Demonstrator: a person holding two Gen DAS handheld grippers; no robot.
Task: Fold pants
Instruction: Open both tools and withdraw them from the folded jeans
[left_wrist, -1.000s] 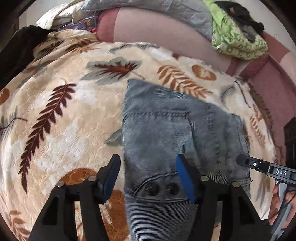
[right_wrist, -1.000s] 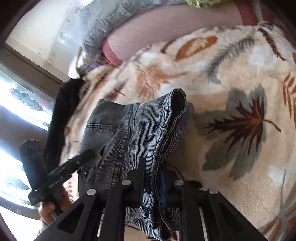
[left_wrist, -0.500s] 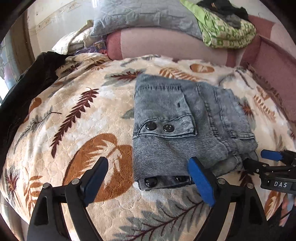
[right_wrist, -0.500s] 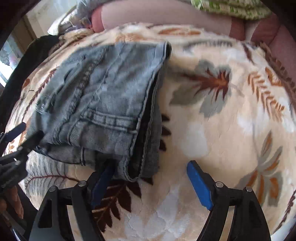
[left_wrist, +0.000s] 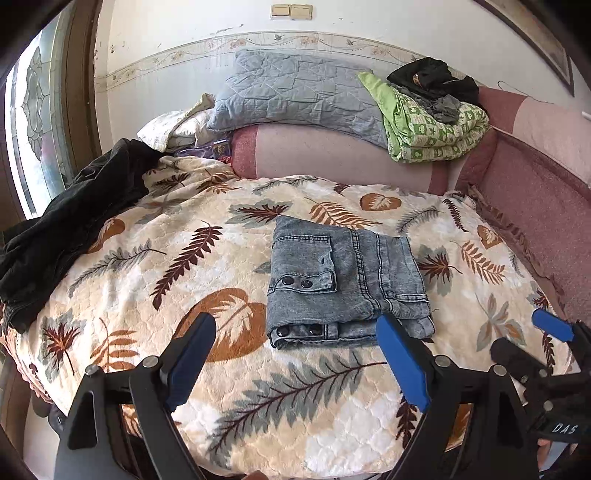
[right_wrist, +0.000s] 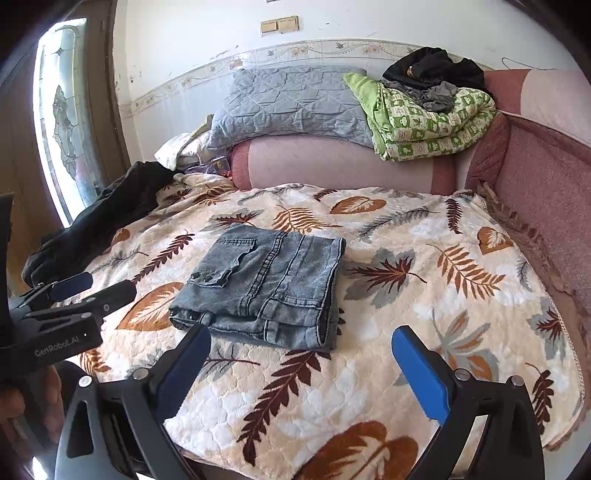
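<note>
Folded pants (left_wrist: 343, 280) lie mid-blanket (left_wrist: 147, 280), clear of both tongs.
Left gripper (left_wrist: 295, 354) gapes empty; right gripper (right_wrist: 301, 362) is opening, empty; the blanket's near edge is cut off.

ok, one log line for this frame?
stage: fold done | jeans: folded, flat on blanket | left hand-held gripper: open, empty | right hand-held gripper: opening, empty
</note>
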